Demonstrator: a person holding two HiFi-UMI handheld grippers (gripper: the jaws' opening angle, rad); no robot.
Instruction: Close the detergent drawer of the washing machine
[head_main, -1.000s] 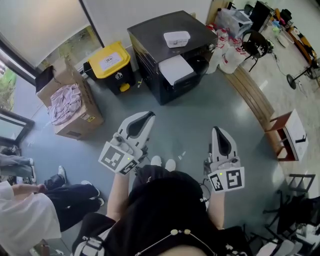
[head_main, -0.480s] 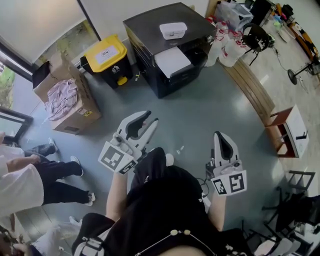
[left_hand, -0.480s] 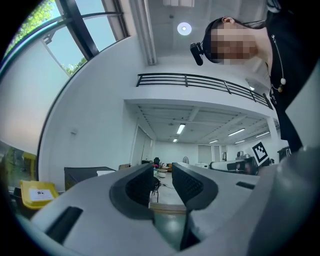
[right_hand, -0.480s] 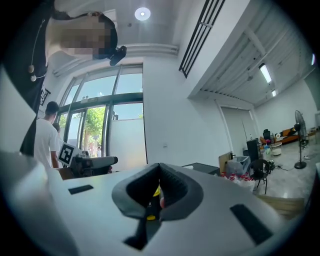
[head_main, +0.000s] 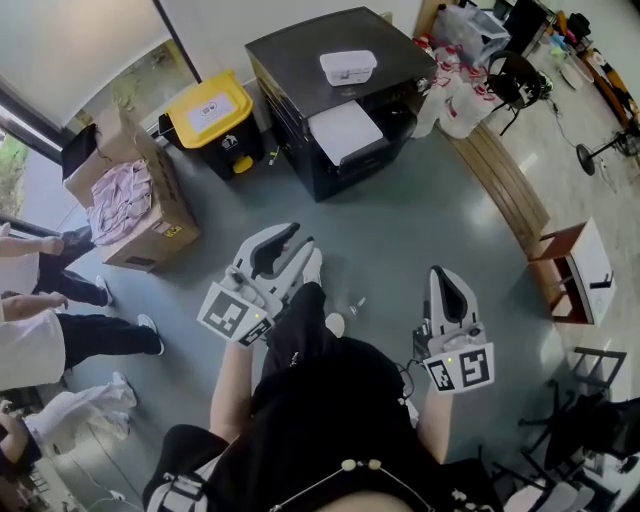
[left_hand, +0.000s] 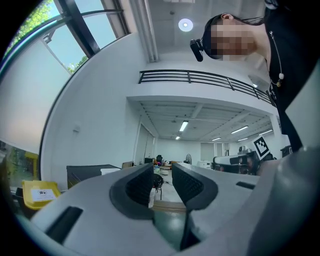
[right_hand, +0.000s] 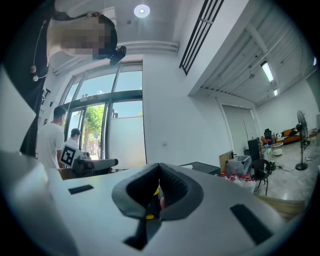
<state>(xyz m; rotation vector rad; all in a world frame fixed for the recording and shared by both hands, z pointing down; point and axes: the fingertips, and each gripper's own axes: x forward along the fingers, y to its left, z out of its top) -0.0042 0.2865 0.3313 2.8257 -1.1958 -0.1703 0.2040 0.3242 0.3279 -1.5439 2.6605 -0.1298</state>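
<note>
The washing machine (head_main: 330, 70) is a black box against the far wall, well ahead of both grippers. A white panel (head_main: 345, 130) juts out from its front, and a white tub (head_main: 348, 66) rests on its top. My left gripper (head_main: 303, 243) hangs over the grey floor, pointing toward the machine; it is open, with nothing between its jaws (left_hand: 162, 185). At the right, my right gripper (head_main: 440, 275) is shut and empty (right_hand: 159, 192). Neither gripper touches the machine. The machine also shows far off as a dark box (left_hand: 92, 172) in the left gripper view.
A yellow-lidded bin (head_main: 210, 110) stands left of the machine, and a cardboard box (head_main: 165, 225) holding cloth sits further left. Bags (head_main: 455, 100) and a chair (head_main: 510, 85) are at the machine's right, a small red-brown shelf (head_main: 575, 270) at far right. People stand at the left edge (head_main: 40, 330).
The left gripper's jaws have gone from shut to open. Both grippers sank a little. The people at the left have shifted.
</note>
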